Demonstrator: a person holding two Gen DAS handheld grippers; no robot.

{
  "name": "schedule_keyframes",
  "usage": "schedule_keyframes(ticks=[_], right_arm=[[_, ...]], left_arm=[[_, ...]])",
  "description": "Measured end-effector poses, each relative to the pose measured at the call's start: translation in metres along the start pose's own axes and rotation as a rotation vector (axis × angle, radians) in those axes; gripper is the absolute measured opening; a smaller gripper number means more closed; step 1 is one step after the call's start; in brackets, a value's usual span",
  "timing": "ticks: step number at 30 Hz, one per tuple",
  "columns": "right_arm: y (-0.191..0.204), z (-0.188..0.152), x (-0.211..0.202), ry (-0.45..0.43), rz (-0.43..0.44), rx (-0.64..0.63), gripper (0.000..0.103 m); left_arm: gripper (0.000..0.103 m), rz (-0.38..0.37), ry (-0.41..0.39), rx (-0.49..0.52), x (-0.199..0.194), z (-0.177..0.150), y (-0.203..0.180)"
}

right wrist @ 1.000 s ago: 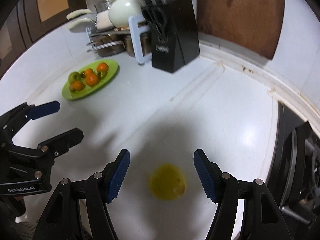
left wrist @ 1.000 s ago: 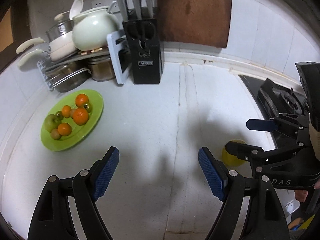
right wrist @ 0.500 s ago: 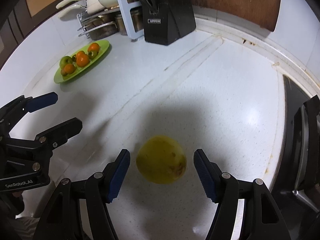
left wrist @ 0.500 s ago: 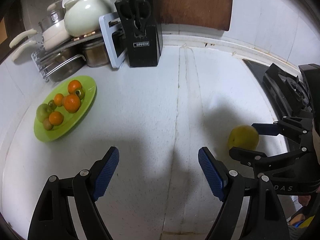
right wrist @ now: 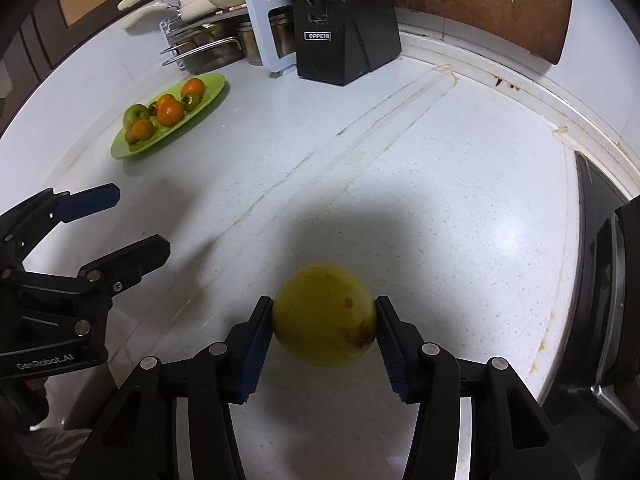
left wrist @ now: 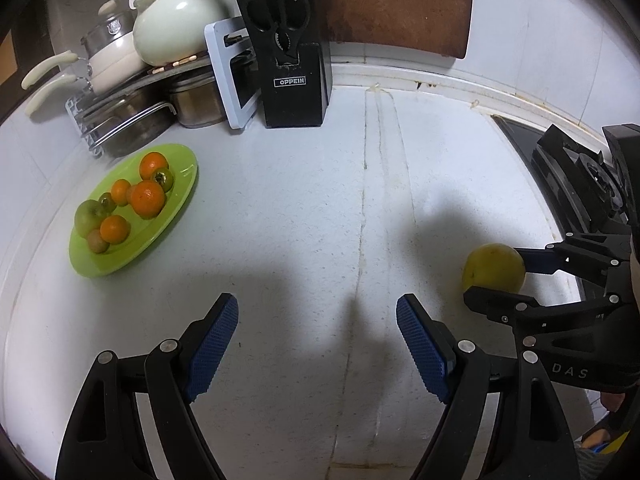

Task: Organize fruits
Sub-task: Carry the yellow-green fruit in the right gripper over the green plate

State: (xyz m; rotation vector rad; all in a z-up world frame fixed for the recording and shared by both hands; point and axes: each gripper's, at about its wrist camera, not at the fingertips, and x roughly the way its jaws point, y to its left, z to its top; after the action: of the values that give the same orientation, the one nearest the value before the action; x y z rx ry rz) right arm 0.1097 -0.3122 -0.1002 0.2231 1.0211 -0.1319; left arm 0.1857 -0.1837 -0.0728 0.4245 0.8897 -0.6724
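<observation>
So, white speckled kitchen counter (left wrist: 304, 216) w/ a seam running down the middle and a tiled wall behind. At the back there's a black knife block (left wrist: 294, 80), a wooden cutting board (left wrist: 396, 4) leaning on the wall, and a dish rack (left wrist: 132, 108) w/ pots and a pale teapot (left wrist: 176, 24). Gas stove (left wrist: 576, 176) on the right edge.

Left wrist view gives the best look at the green plate (left wrist: 168, 220) of small fruits (left wrist: 148, 198), oranges plus a couple of green ones, and shows the right gripper (left wrist: 508, 276) from the side. Right wrist view shows the grip itself up close.

Yellow fruit (right wrist: 325, 315) is squeezed between the right gripper (right wrist: 325, 322) pads, both touching its sides, right at counter level; can't tell if it's lifted. It's well apart from the plate. Left gripper (left wrist: 318, 344) is spread wide w/ nothing in it.
</observation>
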Motion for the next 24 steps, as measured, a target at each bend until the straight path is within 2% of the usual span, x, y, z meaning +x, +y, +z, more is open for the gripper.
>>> schedule_keyframes(ticks=[10,24], right_arm=[[0.016,0.017,-0.006,-0.042,0.018,-0.030,0.051],[0.075,0.059,-0.007,-0.125,0.105,-0.143,0.051]], left_arm=[[0.081,0.023,-0.030,-0.046,-0.013,-0.001,0.020],[0.081,0.146,-0.124,-0.183,-0.052,-0.004,0.084]])
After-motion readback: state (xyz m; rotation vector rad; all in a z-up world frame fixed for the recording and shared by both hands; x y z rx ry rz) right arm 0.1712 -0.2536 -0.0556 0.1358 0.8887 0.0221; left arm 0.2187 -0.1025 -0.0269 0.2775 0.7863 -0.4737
